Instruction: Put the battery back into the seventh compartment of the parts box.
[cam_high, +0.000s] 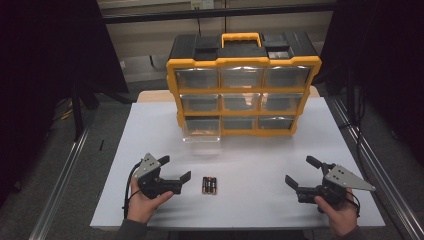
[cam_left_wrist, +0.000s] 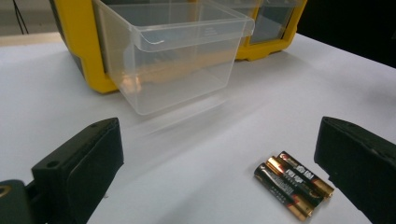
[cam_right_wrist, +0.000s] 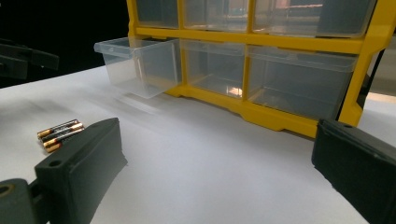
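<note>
Nine clear drawers fill the front of a yellow and black organizer (cam_high: 243, 90) that stands upright at the far side of the white table (cam_high: 260, 165). It has an orange carry handle on top. Its bottom-left drawer (cam_high: 201, 129) is pulled out toward the person, and from the left gripper view I can see straight through its clear walls to a bare floor. The other drawers sit flush in their slots.

Nearer the person, a hand holds the left gripper (cam_high: 176, 168) just above the table at the near left, its jaws spread wide with nothing between the pads. Over at the near right, well apart from it, the other hand holds the right gripper (cam_high: 303, 171), and its jaws also stand wide apart and grip nothing. Each gripper carries a grey three-cornered plate on top, and each points inward toward the middle of the table.

Smallest of all are the batteries (cam_high: 209, 185), a little cluster of black and gold cells lying side by side and touching on the bare tabletop. They lie just beside the left gripper's jaw tips, toward the table's middle, untouched, and well in front of the open drawer.
</note>
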